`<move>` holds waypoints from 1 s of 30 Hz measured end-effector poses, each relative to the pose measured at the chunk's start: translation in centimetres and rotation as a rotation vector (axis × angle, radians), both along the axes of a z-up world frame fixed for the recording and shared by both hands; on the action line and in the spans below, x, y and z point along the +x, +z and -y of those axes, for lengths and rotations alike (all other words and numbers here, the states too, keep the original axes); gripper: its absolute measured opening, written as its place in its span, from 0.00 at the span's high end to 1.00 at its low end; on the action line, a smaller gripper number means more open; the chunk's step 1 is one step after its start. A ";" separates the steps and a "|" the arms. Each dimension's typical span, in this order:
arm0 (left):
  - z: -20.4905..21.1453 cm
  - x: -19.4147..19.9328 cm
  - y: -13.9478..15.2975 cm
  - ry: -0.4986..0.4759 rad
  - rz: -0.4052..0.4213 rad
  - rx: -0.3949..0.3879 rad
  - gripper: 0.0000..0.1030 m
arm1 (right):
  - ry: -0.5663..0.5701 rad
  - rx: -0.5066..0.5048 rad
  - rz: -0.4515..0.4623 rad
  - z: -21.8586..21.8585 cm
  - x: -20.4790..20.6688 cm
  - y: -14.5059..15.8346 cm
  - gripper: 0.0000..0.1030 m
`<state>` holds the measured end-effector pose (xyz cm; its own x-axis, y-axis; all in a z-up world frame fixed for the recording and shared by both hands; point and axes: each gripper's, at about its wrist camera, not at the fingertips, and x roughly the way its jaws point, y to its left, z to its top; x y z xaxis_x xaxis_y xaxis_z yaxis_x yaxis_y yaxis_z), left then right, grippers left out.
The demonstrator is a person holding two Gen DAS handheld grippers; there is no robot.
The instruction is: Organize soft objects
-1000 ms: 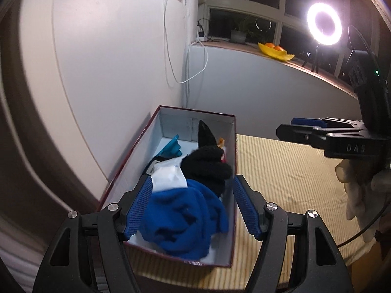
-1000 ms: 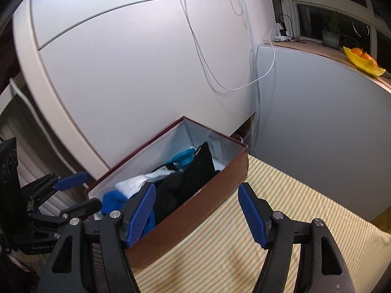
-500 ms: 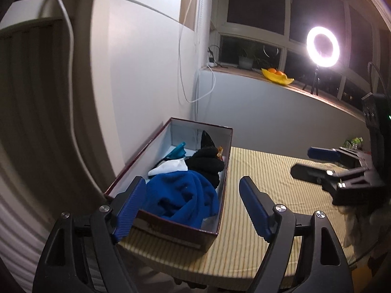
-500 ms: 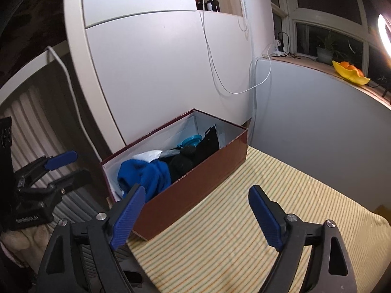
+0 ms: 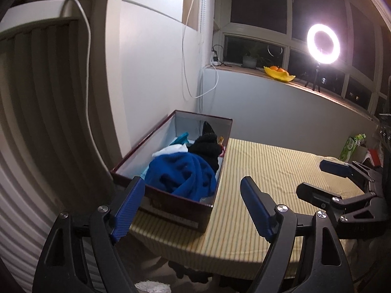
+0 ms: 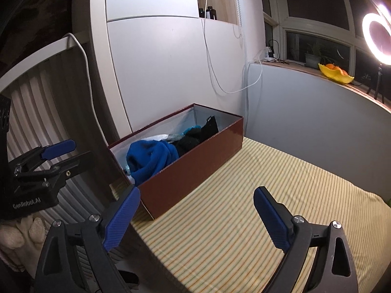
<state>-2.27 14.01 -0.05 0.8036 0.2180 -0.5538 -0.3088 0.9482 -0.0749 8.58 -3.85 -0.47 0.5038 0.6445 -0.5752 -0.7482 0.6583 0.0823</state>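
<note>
A dark red box point(image 5: 171, 210) point(image 6: 195, 171) stands at the left edge of the striped table. In it lie a blue fleece cloth point(image 5: 180, 175) point(image 6: 149, 157), a black knit item point(image 5: 206, 147) point(image 6: 189, 142), a white cloth point(image 5: 171, 150) and a teal piece point(image 5: 180, 138). My left gripper point(image 5: 193, 207) is open and empty, back from the box's near end; it also shows in the right wrist view point(image 6: 63, 153). My right gripper point(image 6: 196, 217) is open and empty over the table, right of the box; it also shows in the left wrist view point(image 5: 322, 178).
The table has a yellow striped cover point(image 6: 281, 183). White cabinet panels point(image 6: 171, 73) and a low wall point(image 5: 281, 117) border it. A ring light point(image 5: 322, 44) and a yellow fruit bowl point(image 5: 278, 72) stand on the sill. A green packet point(image 5: 352, 146) lies far right.
Both grippers have drawn back and away from the box, both open and empty. The blue cloth lies in the box, where the left gripper's fingers flanked it a second ago.
</note>
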 end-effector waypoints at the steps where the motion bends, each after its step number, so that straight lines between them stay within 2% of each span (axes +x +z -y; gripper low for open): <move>1: 0.1 -0.2 0.0 0.003 -0.002 -0.002 0.22 | -0.006 0.000 0.007 0.2 -0.3 -0.1 0.11; 15: 1.0 -0.5 -0.3 -0.006 -0.016 -0.004 0.22 | -0.023 0.017 0.005 2.2 -1.2 -0.3 0.10; 30: 1.1 -0.8 -0.1 -0.012 -0.020 -0.021 0.22 | -0.016 0.006 -0.008 2.0 -1.5 -0.9 0.10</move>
